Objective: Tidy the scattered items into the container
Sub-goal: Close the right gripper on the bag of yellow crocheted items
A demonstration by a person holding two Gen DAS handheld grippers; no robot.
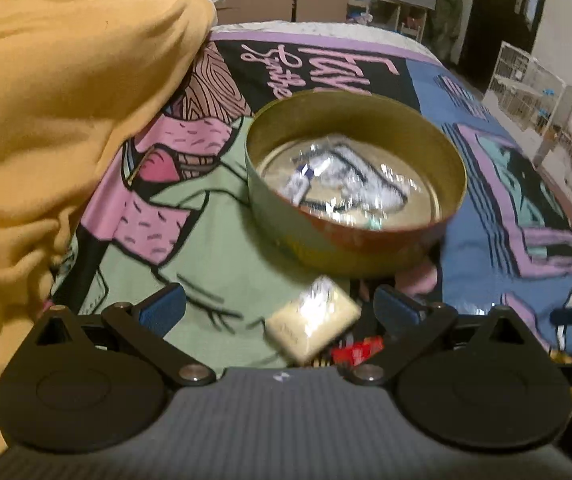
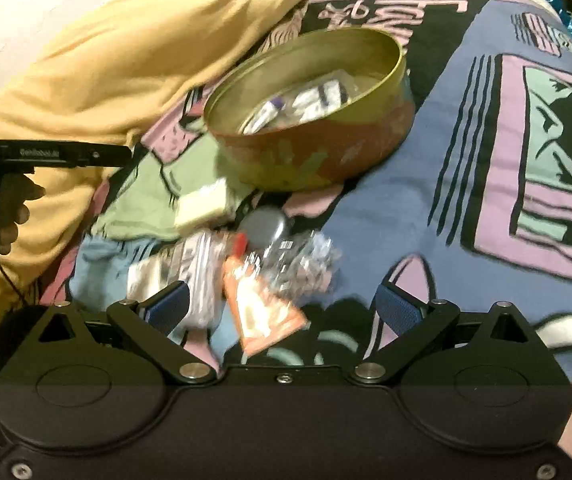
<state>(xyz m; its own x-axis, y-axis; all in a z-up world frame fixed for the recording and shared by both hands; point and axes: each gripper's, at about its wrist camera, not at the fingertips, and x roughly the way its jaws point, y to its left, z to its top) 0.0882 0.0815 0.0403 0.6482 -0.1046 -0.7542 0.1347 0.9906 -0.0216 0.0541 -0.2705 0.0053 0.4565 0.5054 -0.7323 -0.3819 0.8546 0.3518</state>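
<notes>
Nearest the lens in the left wrist view, the left tongs (image 1: 280, 304) stand wide with nothing gripped; a cream packet (image 1: 311, 322) lies on the bed cover (image 1: 206, 240) between the blue pads, a red wrapper (image 1: 357, 350) just right of it. In the right wrist view the right tongs (image 2: 282, 308) also gape wide and empty above the scatter. Left to right there: one cream packet, one clear silver sachet (image 2: 174, 276), one orange sachet (image 2: 262, 312), one grey disc (image 2: 264, 224), one crinkled foil bundle (image 2: 305, 264). The round tin (image 2: 313, 120), upper centre of both frames, already holds a few blurred packets. Judging by this, the tidying is partly done, with about five items left outside
</notes>
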